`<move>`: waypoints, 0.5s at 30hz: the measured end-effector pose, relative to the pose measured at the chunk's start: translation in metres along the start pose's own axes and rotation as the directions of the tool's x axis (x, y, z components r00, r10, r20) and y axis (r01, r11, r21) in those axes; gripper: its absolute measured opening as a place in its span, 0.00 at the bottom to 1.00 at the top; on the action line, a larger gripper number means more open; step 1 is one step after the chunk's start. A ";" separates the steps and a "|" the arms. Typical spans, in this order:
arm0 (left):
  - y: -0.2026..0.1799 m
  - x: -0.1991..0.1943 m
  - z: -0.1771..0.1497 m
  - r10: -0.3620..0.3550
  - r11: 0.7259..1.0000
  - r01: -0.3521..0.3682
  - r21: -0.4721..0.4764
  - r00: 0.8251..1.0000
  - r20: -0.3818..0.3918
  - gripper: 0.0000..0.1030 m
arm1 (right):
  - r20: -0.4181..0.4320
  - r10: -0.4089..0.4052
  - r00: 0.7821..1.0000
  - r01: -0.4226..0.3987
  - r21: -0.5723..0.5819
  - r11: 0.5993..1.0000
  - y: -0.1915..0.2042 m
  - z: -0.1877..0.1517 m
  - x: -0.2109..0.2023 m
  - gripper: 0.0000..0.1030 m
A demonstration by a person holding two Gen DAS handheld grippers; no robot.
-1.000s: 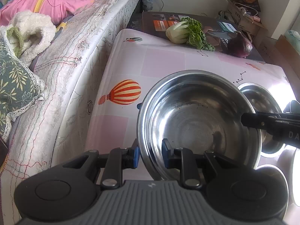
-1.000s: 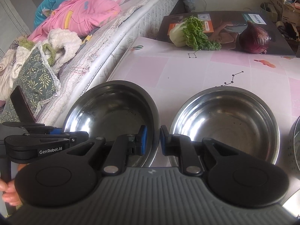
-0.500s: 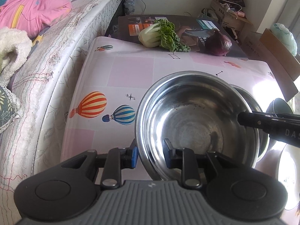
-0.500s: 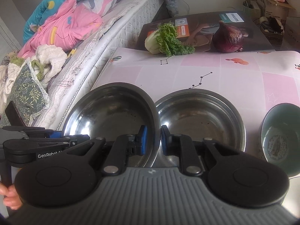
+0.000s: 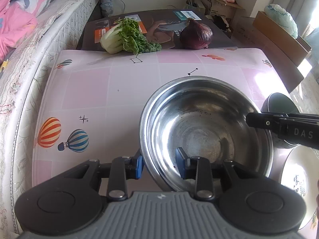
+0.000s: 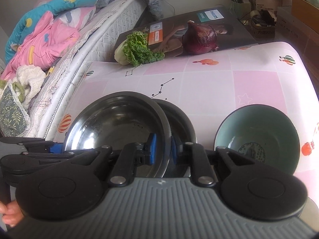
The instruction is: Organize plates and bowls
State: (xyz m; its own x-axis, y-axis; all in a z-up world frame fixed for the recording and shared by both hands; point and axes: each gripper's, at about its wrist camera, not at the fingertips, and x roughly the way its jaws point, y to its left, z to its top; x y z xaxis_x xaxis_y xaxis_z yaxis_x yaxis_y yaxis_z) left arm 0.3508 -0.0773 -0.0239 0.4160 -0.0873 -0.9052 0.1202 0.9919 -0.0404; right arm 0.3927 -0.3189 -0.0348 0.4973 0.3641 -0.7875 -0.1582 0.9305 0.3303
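Note:
A steel bowl (image 5: 205,133) (image 6: 119,125) is carried between both grippers above the pink table (image 5: 119,91). My left gripper (image 5: 159,165) straddles its near-left rim. Its jaws are opening, and the inner pad stands off the wall. My right gripper (image 6: 162,150) is shut on the opposite rim and shows as a black bar (image 5: 253,119) in the left wrist view. A second steel bowl (image 6: 183,117) lies partly under the carried one, mostly hidden. A teal bowl (image 6: 257,137) (image 5: 279,103) stands to the right. A white plate (image 5: 299,181) lies near it.
A leafy cabbage (image 5: 123,37) and a purple onion (image 5: 196,34) rest on a flat box at the table's far edge. A bed (image 5: 39,45) with blankets runs along the left side. Cardboard boxes (image 5: 279,31) stand at the back right.
Both grippers carried the steel bowl to the right, until it overlaps the second steel bowl. The left jaws have widened around the rim. The teal bowl has come into view.

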 end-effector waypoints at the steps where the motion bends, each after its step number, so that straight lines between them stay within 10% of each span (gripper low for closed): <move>1: -0.002 0.002 0.001 -0.003 1.000 0.003 0.003 1.000 -0.005 0.32 | 0.000 -0.001 1.000 0.001 0.007 1.000 -0.005 -0.001 0.000 0.16; 15: -0.011 0.009 -0.002 -0.061 0.998 0.060 0.037 0.998 0.035 0.52 | -0.002 -0.016 1.000 0.016 0.040 0.999 -0.022 -0.002 -0.001 0.24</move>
State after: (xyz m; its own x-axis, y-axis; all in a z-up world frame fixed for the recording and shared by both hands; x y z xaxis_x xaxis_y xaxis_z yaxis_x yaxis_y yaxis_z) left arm 0.3518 -0.0892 -0.0323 0.4393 -0.1508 -0.8856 0.1785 0.9808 -0.0784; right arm 0.3944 -0.3398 -0.0424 0.4978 0.3497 -0.7937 -0.1162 0.9337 0.3385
